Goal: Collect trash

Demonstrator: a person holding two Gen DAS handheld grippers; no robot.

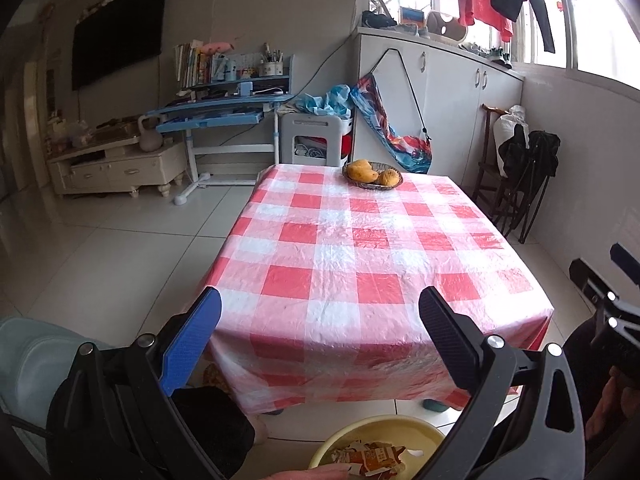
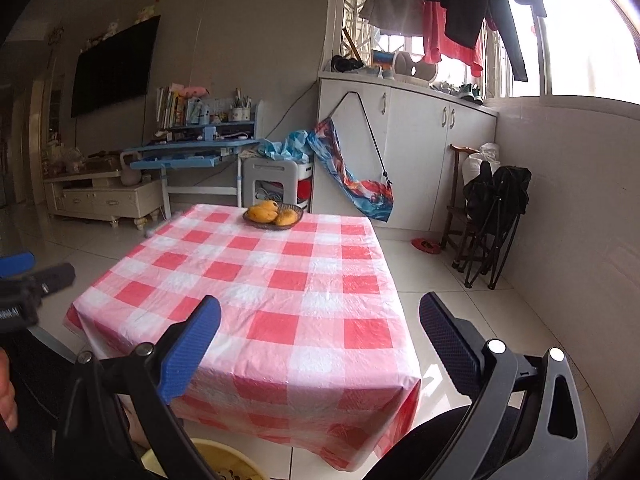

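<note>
Torn orange wrapper scraps [image 1: 370,456] are lying in the yellow basin [image 1: 416,428] on the floor, near the table's [image 1: 360,248] near edge. They are looking light, thin and crumply, probably best pinched at a raised edge. The left gripper [image 1: 320,312] and right gripper [image 2: 320,316] are both hovering with jaws spread wide, holding nothing. A fruit basket [image 1: 372,176] is sitting at the far edge.

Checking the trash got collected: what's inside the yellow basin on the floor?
Torn orange-and-white wrappers lie in the yellow basin. Its near part is cut off by the frame and the left gripper.
</note>
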